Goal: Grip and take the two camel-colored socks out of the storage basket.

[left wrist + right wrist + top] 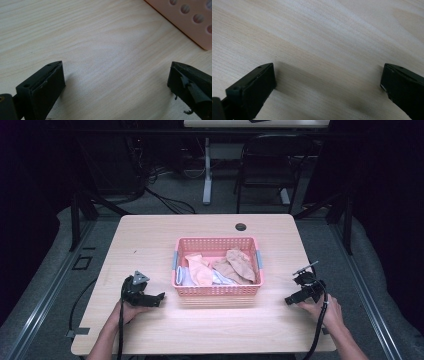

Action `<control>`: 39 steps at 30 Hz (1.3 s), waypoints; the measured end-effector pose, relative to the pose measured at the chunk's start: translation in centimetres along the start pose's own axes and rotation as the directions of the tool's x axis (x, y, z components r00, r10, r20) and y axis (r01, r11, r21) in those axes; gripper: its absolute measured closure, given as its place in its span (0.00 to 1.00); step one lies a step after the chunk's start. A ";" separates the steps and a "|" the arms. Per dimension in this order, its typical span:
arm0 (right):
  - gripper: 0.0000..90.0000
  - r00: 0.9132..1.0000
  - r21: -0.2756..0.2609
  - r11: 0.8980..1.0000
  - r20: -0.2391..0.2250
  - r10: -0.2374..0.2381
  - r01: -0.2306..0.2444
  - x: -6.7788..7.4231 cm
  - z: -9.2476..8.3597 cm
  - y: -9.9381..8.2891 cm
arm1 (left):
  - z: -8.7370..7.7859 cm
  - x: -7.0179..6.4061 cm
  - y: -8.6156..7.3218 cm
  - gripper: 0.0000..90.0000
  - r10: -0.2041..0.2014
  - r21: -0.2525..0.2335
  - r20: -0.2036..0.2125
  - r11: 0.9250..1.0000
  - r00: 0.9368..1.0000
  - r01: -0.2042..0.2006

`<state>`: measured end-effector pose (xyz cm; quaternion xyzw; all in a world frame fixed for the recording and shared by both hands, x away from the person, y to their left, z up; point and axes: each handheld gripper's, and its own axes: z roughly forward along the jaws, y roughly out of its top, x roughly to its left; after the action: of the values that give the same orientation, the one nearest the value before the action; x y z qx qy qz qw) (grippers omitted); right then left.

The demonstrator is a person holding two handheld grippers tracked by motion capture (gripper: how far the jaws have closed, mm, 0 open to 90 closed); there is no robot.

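**Inspector:** Start with the pink basket (pixel 217 290). Position?

**Assistant:** Centre of the surface (pixel 150 235), nearer the person's side than the far edge. It is a rectangular perforated plastic basket with a grey handle on each short end. Inside lies crumpled cloth (pixel 240 265): tan pieces to the right, peach in the middle, a pale bluish-white piece low on the left. All cloth sits within the walls.

**Inspector:** Clearance around it?

**Assistant:** Bare wood on all four sides. The widest strips are left and right; a broad band runs between the basket's near wall and the near edge. A dark round hole (pixel 241 226) sits near the far edge, behind the basket.

**Inspector:** The tongs?

**Assistant:** The left tongs (pixel 159 298) rest on the wood just left of the basket's near-left corner, apart from it. In the left gripper view the jaws are spread wide with only wood between them, and the basket corner (pixel 197 22) shows at the upper right. The right tongs (pixel 289 300) sit to the right of the basket, well apart from it, near the surface's right edge. In the right gripper view the jaws are likewise spread, holding nothing.
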<state>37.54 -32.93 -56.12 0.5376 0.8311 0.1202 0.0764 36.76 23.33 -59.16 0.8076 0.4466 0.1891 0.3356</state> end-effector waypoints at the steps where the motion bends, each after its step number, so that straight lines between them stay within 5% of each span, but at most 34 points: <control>1: 0.00 1.000 -0.003 1.000 0.003 -0.003 0.003 0.0 0.0 0.0 | 0.0 0.0 0.0 0.01 0.000 0.000 0.000 1.000 1.000 0.000; 15: 0.01 1.000 0.034 0.999 0.021 -0.007 0.006 -0.2 -0.4 0.5 | 0.0 0.0 0.0 0.00 0.003 -0.002 0.004 1.000 1.000 -0.003; 22: 0.00 0.999 -0.017 0.999 -0.025 0.034 -0.035 -0.4 -1.1 0.6 | 0.0 0.0 0.0 0.00 0.002 -0.002 0.006 1.000 1.000 -0.002; 39: 0.00 0.998 -0.127 0.990 -0.011 -0.058 0.056 1.4 -6.6 3.0 | 0.0 0.0 0.0 0.00 0.011 -0.001 0.011 1.000 1.000 -0.011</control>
<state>37.92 -31.27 -48.92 0.5068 0.8373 0.1744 0.1076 36.76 23.36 -59.18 0.8109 0.4400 0.1866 0.3376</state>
